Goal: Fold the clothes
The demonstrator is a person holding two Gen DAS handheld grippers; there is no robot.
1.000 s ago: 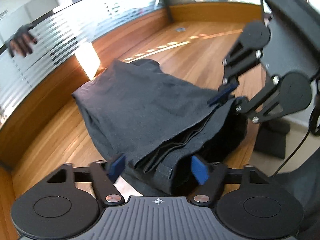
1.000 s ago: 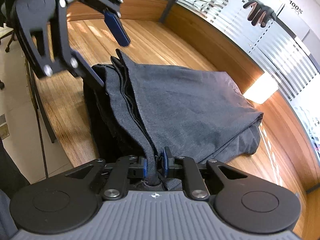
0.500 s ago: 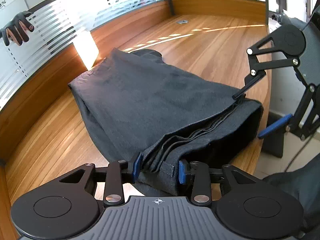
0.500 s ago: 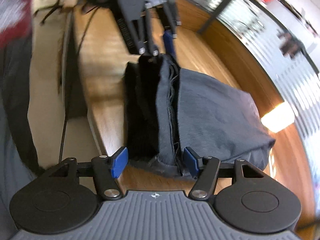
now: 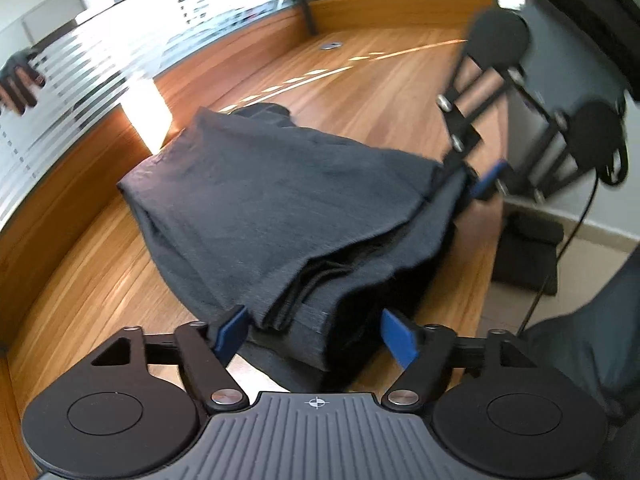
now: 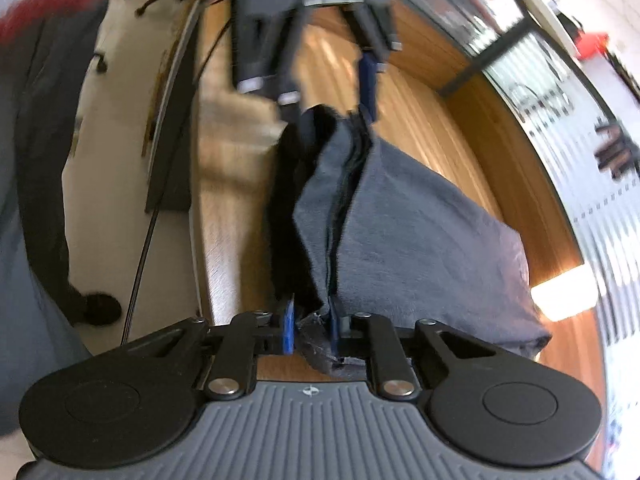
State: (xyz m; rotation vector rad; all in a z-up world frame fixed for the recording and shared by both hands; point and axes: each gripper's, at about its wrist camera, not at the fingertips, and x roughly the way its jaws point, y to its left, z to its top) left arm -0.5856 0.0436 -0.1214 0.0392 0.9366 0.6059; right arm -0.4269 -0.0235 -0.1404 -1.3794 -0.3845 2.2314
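Note:
A dark grey folded garment [image 5: 280, 200] lies on the wooden table, its layered edge hanging over the near table edge. My left gripper [image 5: 316, 334] is open, its blue pads either side of one corner of that edge. My right gripper [image 6: 310, 326] is shut on the other corner of the garment [image 6: 420, 240]. The right gripper also shows in the left wrist view [image 5: 476, 176] at the garment's far corner. The left gripper shows in the right wrist view [image 6: 340, 92] at the far end of the edge.
The curved wooden table [image 5: 380, 92] has a raised wooden back wall [image 5: 60, 184] with striped glass above. The table's edge [image 6: 200, 216] drops to a pale floor with a black cable [image 6: 144, 240] and a dark block [image 5: 528, 252].
My left gripper was shut on the garment's corner half a second ago and has opened. My right gripper was open then and has shut on the other corner.

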